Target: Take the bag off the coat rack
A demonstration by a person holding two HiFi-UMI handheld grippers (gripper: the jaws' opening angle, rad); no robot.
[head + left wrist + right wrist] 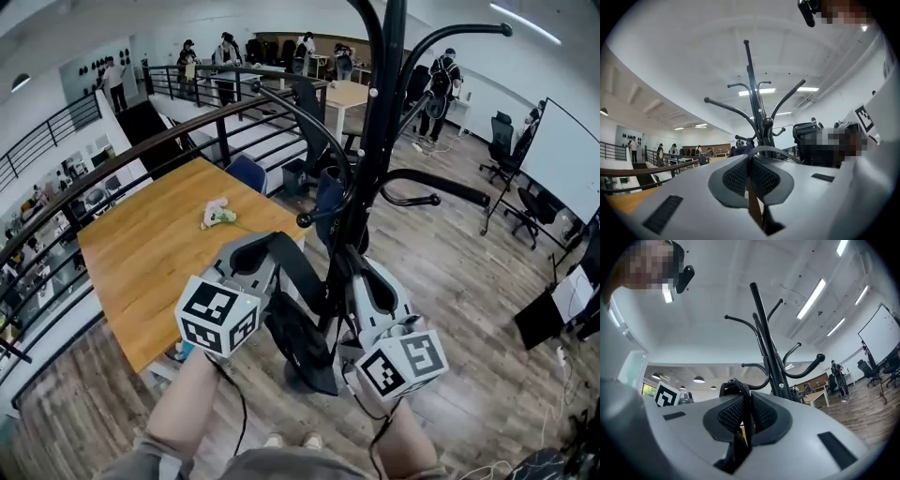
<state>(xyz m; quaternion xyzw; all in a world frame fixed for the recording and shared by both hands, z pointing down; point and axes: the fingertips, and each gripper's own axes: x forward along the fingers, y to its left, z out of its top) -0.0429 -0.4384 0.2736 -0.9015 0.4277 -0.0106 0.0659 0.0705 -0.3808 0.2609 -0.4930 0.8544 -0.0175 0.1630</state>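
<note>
The black coat rack rises straight in front of me, its curved hooks spreading above and beside the pole. A black bag hangs low against the pole, between my two grippers. My left gripper is shut on one thin strap of the bag; in the left gripper view that strap arcs away from the closed jaw tips. My right gripper is shut on another black strap, which loops up out of its jaws. Whether a strap still rests on a hook is hidden.
A wooden table with a small green and white thing stands to the left, a blue chair behind it. A dark railing curves past the table. At the right are a whiteboard and office chairs; people stand far off.
</note>
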